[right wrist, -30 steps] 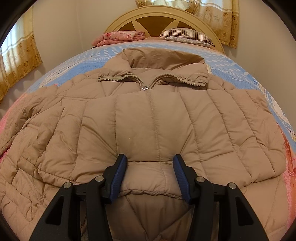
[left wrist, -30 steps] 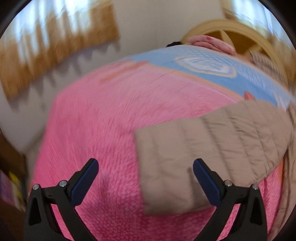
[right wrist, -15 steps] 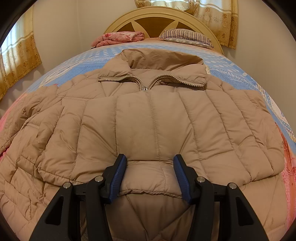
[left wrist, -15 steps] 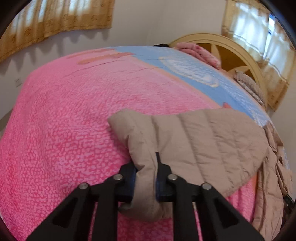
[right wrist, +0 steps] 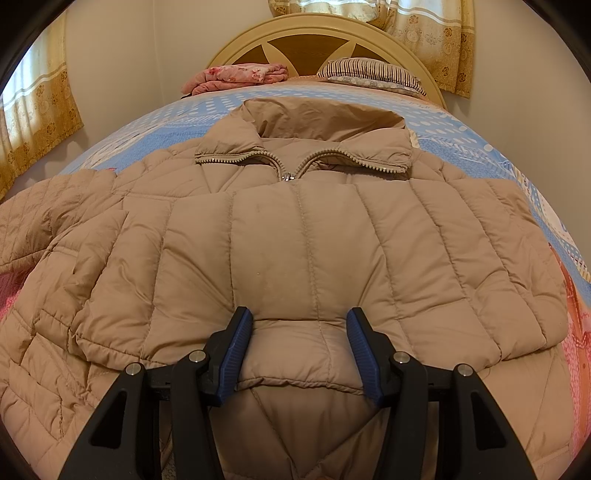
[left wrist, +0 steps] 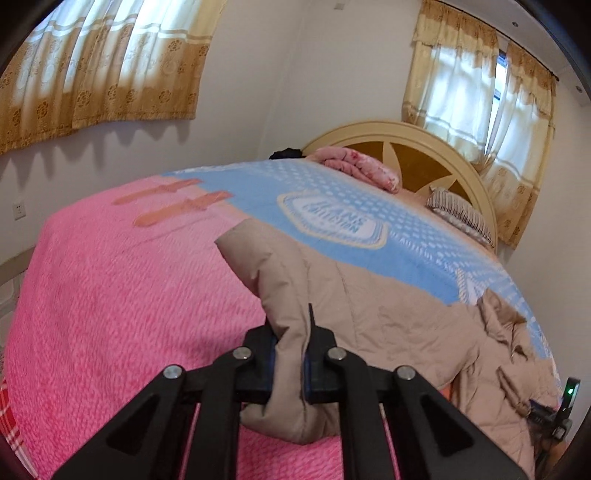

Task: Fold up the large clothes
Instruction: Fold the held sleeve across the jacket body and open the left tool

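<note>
Lifted — sleeve (left wrist: 295,280) (pinched) in left gripper (left wrist: 290,354).

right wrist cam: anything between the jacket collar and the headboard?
Only bare blue bedspread between the jacket collar and the headboard; right wrist view.

one tan puffer jacket (right wrist: 295,240) lies ahead of the right tool (right wrist: 299,349). two tools in all, counting the left tool (left wrist: 290,360). beyond them: one bed (left wrist: 110,295), one headboard (right wrist: 325,33), one striped pillow (right wrist: 369,72), one folded pink blanket (right wrist: 240,75), two curtained windows (left wrist: 96,62).
</note>
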